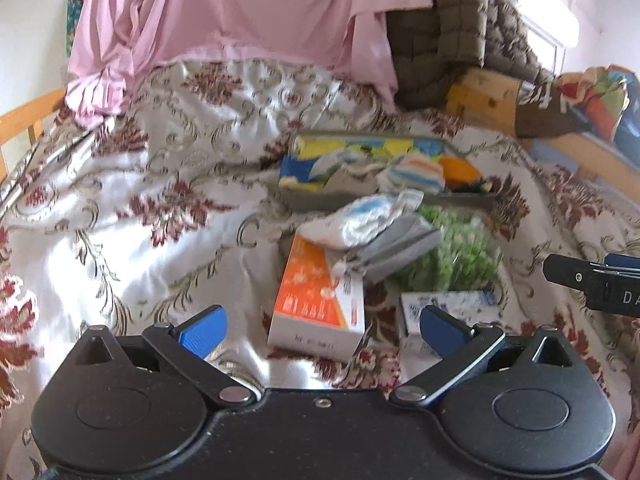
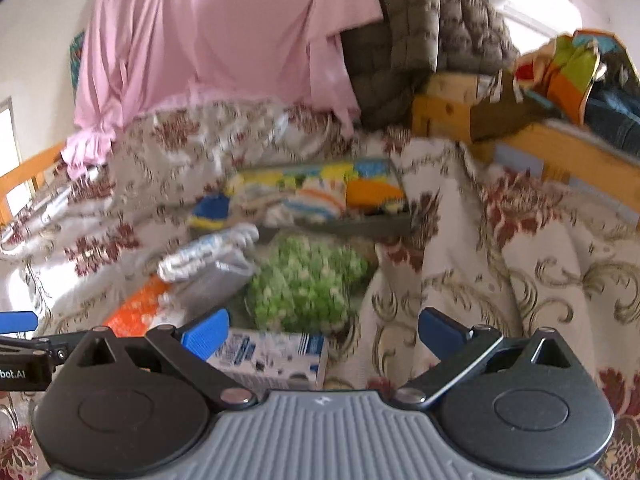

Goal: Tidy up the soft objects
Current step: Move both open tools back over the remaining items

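While both tongs, left (image 1: pixel 322 330) and right (image 2: pixel 324 330), are hovering spread and empty, the socks (image 1: pixel 372 228) are lying ahead, nearer the left.

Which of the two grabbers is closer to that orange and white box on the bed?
Left. The orange and white box lies just ahead of the open left gripper; the right gripper sits farther right, facing the green bundle.

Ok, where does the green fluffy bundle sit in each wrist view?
Left wrist: the green fluffy bundle lies right of centre, beside the grey folded cloth, behind the blue-and-white box.
Right wrist: the bundle lies near centre, just beyond the same box.
Shared landmark: the tray of colourful soft items behind it.
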`<state>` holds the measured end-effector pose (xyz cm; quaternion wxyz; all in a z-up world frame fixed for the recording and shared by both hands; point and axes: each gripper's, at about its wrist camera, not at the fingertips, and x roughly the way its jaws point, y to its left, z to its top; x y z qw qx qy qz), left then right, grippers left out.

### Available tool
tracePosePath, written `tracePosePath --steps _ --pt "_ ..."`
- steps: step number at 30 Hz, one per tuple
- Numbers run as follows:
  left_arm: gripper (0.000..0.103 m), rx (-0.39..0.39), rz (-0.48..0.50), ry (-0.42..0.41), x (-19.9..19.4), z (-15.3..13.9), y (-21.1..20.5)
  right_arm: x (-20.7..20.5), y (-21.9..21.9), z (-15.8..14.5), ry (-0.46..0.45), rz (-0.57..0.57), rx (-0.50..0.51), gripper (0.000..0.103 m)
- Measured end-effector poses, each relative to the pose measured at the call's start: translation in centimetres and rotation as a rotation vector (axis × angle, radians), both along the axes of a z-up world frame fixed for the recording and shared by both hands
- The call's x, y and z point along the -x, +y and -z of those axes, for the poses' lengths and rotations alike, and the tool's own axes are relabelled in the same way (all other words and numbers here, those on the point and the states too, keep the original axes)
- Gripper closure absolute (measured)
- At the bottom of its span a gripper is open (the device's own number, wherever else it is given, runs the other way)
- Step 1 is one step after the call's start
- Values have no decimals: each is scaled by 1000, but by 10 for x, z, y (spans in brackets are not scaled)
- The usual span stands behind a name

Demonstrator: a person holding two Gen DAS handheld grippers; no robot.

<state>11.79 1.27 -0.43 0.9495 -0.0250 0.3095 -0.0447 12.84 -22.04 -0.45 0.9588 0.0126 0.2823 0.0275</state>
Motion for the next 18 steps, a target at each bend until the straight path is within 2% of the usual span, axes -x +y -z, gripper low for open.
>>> tracePosePath --steps 5,10,18 --pt "1 -12 -8 54 -7 9 1 -9 6 9 73 -25 22 0" --pt "1 -38 -8 72 -11 13 -2 -16 12 16 129 -58 39 0" --pt "1 -105 -6 121 -19 20 -6 -19 21 19 157 -113 48 0"
